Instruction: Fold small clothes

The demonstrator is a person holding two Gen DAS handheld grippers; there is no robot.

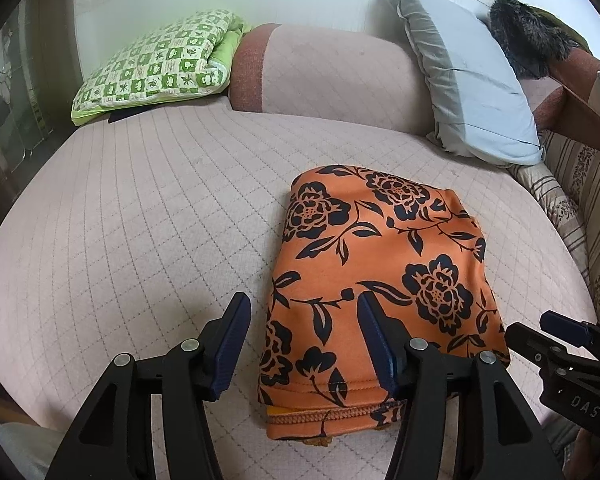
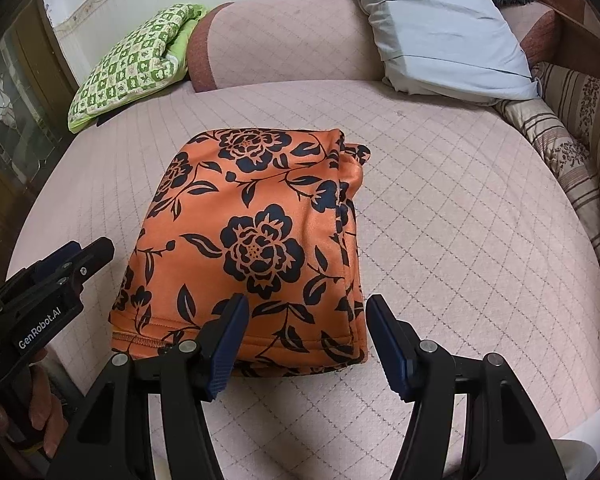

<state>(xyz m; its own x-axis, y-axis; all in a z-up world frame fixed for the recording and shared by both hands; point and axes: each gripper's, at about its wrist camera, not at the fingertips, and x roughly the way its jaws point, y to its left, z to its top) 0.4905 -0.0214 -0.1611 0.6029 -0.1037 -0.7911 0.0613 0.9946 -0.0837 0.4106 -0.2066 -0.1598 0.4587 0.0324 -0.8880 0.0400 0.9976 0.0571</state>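
Observation:
An orange garment with black flowers (image 1: 380,276) lies folded into a compact rectangle on the pink quilted bed; it also shows in the right wrist view (image 2: 256,236). My left gripper (image 1: 302,308) is open and empty, held just above the garment's near left edge. My right gripper (image 2: 306,308) is open and empty, above the garment's near right corner. The right gripper shows at the right edge of the left wrist view (image 1: 560,344). The left gripper shows at the left of the right wrist view (image 2: 60,268), with the hand holding it.
The pink quilted bed (image 1: 140,220) spreads wide around the garment. A green patterned quilt (image 1: 156,64), a pink bolster (image 1: 320,76) and a grey pillow (image 1: 472,80) line the back. A striped cover (image 2: 572,132) runs along the right side.

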